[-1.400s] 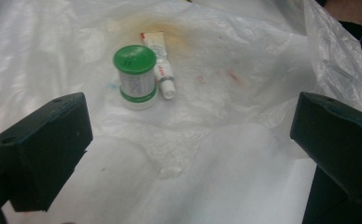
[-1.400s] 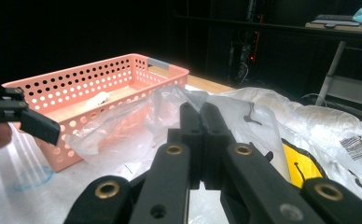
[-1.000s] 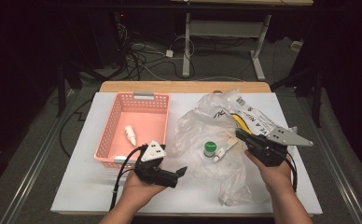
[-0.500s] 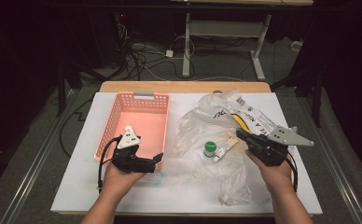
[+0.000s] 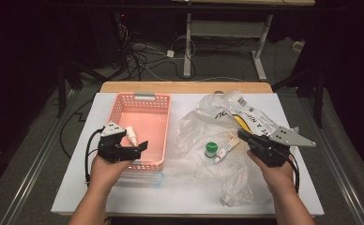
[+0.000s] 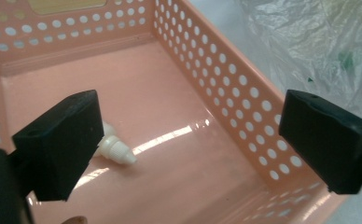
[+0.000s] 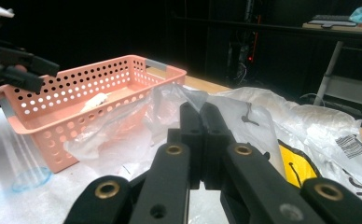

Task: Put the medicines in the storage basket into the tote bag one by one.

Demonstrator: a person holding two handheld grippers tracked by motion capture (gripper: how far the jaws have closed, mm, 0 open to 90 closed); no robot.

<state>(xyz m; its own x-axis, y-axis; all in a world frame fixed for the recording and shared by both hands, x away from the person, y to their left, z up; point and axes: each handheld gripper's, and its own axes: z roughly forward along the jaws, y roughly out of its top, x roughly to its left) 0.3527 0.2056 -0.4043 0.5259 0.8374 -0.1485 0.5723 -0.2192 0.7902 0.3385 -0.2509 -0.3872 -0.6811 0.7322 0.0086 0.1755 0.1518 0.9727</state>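
Note:
A pink perforated basket [image 5: 145, 101] stands left of centre with a small white dropper bottle [image 5: 131, 136] lying in it. My left gripper [image 5: 140, 147] hovers over its front left part, open and holding nothing; its jaws have just been closing slightly. In the left gripper view the left gripper [image 6: 193, 140] frames the bottle [image 6: 116, 150] and the basket's wall [image 6: 235, 93]. My right gripper [image 5: 242, 135] is shut on a fold of the clear plastic bag [image 5: 203, 126], whose film peaks at the jaw tips [image 7: 200, 123]. A green cap [image 5: 211, 149] and a white tube [image 5: 227, 150] lie inside the bag.
A clear tube with a blue end [image 5: 145, 178] lies in front of the basket. The bag also holds yellow and printed packaging [image 5: 260, 123]. The white tabletop [image 5: 170, 199] ends near the person's forearms. In the right gripper view the other gripper [image 7: 16, 70] shows at top left.
My left gripper has moved left and a little away, from the basket's front right corner to its front left part. The right gripper and the bag have stayed put.

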